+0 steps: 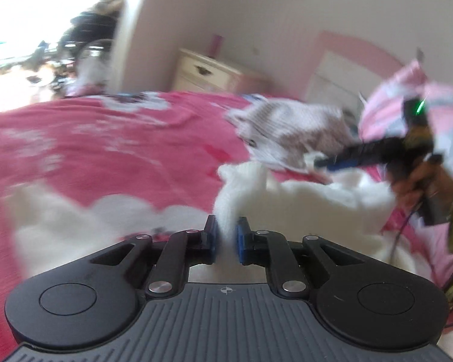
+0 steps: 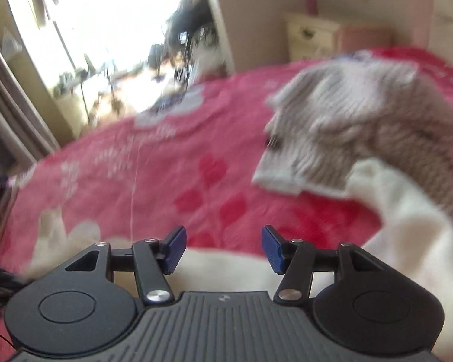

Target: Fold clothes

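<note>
The left tongs [image 1: 226,239] are clamped on a raised fold of a fluffy white garment [image 1: 302,199], the cloth pinched between the two blue pads [image 1: 243,241] and rising as a narrow ridge just ahead of them. The right tongs [image 2: 223,249] stand wide apart with nothing between their blue pads [image 2: 271,249], hovering above the same white garment [image 2: 407,211], which spreads under and to the right of them. In the left wrist view the right tongs [image 1: 326,161] appear at the right edge, held in a hand [image 1: 419,184] and pointing left over the white cloth; blur hides how their jaws stand there. The white garment lies on a bed with a pink cover [image 1: 105,150] printed with white patches and red hearts [image 2: 211,166]. Touching its far edge is a grey-beige ribbed knit [image 2: 362,120], crumpled on the cover. Beyond the bed stands a cream nightstand [image 1: 208,72] against a pale wall, with a pink container [image 1: 216,43] on top, and a pink patterned cloth [image 1: 407,96] shows at the right. Both views are motion-blurred.
</note>
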Demonstrator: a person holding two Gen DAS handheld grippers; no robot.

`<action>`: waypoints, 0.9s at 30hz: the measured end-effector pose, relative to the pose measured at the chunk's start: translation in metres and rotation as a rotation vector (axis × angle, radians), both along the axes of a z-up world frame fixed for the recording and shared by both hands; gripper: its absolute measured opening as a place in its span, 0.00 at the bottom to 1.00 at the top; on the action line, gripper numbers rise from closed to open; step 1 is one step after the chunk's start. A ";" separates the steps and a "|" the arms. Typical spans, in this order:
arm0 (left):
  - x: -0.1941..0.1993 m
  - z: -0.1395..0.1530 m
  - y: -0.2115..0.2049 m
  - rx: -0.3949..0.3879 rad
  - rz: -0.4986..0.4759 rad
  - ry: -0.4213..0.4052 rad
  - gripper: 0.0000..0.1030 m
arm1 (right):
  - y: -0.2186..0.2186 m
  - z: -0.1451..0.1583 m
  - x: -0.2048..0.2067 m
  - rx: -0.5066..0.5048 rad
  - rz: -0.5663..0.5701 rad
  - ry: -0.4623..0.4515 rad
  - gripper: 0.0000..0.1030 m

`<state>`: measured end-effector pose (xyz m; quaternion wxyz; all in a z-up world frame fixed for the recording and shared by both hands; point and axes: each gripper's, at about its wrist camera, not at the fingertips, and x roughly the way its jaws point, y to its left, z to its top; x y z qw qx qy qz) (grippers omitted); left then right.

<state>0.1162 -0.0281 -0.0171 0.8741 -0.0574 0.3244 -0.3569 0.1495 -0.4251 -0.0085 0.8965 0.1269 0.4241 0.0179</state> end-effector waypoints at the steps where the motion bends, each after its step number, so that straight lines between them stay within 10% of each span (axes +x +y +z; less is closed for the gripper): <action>1: -0.005 0.006 0.019 -0.007 0.027 0.007 0.11 | 0.005 -0.004 0.003 0.006 0.016 0.018 0.56; 10: -0.034 -0.022 0.066 0.147 0.023 0.083 0.12 | 0.069 -0.036 0.006 -0.078 0.188 0.127 0.56; 19: -0.015 -0.036 0.078 -0.010 0.040 0.172 0.36 | 0.138 -0.005 0.031 -0.216 0.561 -0.011 0.89; 27: -0.016 -0.050 0.084 -0.046 0.039 0.181 0.37 | 0.171 -0.056 0.086 -0.223 0.713 0.209 0.92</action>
